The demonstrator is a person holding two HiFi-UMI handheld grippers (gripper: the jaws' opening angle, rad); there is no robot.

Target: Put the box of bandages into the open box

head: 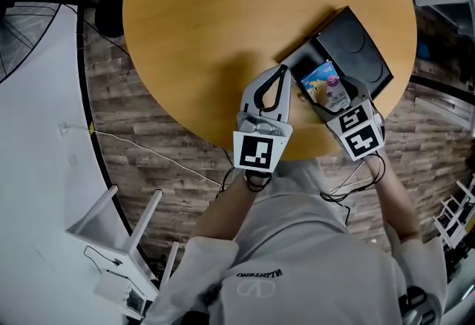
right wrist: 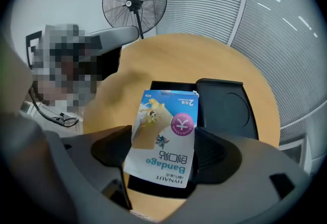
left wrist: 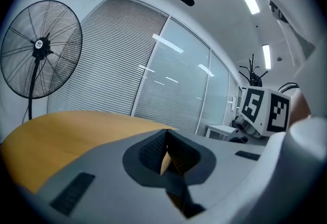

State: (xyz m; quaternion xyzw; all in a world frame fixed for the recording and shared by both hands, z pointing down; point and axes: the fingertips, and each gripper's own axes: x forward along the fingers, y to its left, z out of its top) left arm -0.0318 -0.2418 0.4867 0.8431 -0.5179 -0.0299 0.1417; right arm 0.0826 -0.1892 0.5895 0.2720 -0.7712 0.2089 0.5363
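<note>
Right gripper (head: 335, 97) pinches the bandage box (right wrist: 166, 131) by its two long sides. The pack sits skewed between the jaws, printed face up, hanging over the cavity of the open box (right wrist: 162, 85). Can't tell if it touches the bottom yet. The lid (right wrist: 225, 110) lies flat beside the cavity, on the far side from the left gripper. Left gripper (head: 276, 82) is pressed together with nothing in it, near the open box on the table (head: 208, 27) but not touching it.

Risks, as I judge them:
- The skew may make a corner catch the rim, so the pack ends up propped half in, half out.
- Letting go too high could make the light carton bounce or tip onto the lid.
- Nothing steadies the open box, and it sits close to the table edge. A downward shove could slide it.
- A hard squeeze could dent the thin cardboard.
</note>
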